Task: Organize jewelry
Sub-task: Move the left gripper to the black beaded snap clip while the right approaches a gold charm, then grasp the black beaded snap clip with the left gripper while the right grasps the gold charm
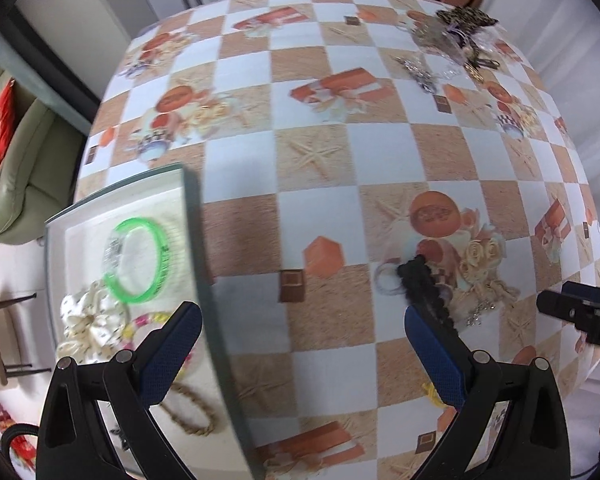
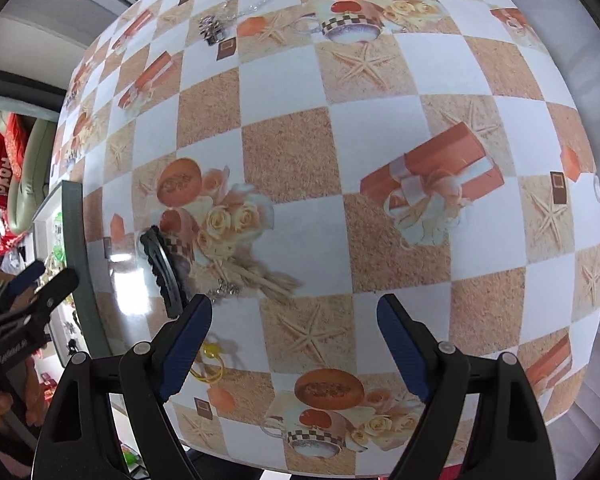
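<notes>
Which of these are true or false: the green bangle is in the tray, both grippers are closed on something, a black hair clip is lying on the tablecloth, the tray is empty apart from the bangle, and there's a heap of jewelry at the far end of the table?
1. The green bangle lies in the tray. True.
2. Both grippers are closed on something. False: the left gripper and the right gripper are both open and hold nothing.
3. A black hair clip lies on the tablecloth. True.
4. The tray holds only the bangle. False: a cream scrunchie and a braided rope bracelet lie there too.
5. A heap of jewelry sits at the table's far end. True.
</notes>
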Motion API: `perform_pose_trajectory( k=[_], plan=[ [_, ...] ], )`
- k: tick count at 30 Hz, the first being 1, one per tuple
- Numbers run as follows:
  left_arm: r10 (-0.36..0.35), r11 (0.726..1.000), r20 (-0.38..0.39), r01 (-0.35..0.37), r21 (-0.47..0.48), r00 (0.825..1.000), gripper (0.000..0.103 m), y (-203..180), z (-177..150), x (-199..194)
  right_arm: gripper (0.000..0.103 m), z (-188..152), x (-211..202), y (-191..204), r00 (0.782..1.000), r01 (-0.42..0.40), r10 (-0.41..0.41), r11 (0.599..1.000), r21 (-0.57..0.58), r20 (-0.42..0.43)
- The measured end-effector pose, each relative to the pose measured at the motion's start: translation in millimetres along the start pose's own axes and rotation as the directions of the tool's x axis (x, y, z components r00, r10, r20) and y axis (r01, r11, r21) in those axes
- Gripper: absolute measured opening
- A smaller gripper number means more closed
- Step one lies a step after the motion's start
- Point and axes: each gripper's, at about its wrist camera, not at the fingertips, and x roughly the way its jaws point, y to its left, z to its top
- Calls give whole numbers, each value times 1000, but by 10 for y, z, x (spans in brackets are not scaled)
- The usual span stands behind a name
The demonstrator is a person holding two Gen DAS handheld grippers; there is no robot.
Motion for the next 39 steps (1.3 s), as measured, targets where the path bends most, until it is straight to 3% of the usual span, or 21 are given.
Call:
perform_pose_trajectory(
  k=[12, 16, 18, 23, 24, 27, 30, 35, 37, 39],
  plan=[
    [-143, 989, -95, 145, 15, 985, 103, -400, -28, 323, 86, -216, 83, 168, 999, 44, -44, 992, -121, 8],
    [-168, 985, -118, 170, 6, 979, 103, -521, -25, 418, 76, -203, 115, 226, 996, 83, -77, 974, -209, 34],
    [-168, 986, -126, 170, 1, 978, 96, -568, -15, 468, 73, -185, 152, 254, 995, 100, -91, 962, -255, 44],
    [-152, 988, -148, 150, -28, 977, 95, -636, 12, 623, 65, -147, 227, 297, 992, 128, -114, 932, -338, 61],
    [-147, 989, -149, 144, -29, 978, 88, -651, 11, 640, 62, -145, 241, 305, 991, 131, -116, 927, -351, 63],
    [-89, 996, -146, 89, -8, 985, 85, -746, 5, 675, 54, -145, 299, 347, 990, 137, -118, 909, -395, 72],
    [-37, 999, -137, 42, 30, 990, 79, -858, -3, 686, 53, -148, 365, 403, 988, 152, -127, 891, -427, 87],
    [-29, 999, -120, 33, 37, 992, 72, -882, -14, 669, 51, -102, 383, 505, 985, 163, -118, 872, -461, 124],
    [-28, 999, -117, 33, 39, 993, 69, -880, -16, 660, 47, -72, 406, 575, 982, 179, -126, 862, -474, 143],
    [-27, 999, -115, 32, 41, 993, 65, -875, -21, 651, 36, -63, 436, 663, 975, 211, -149, 847, -488, 163]
  ],
)
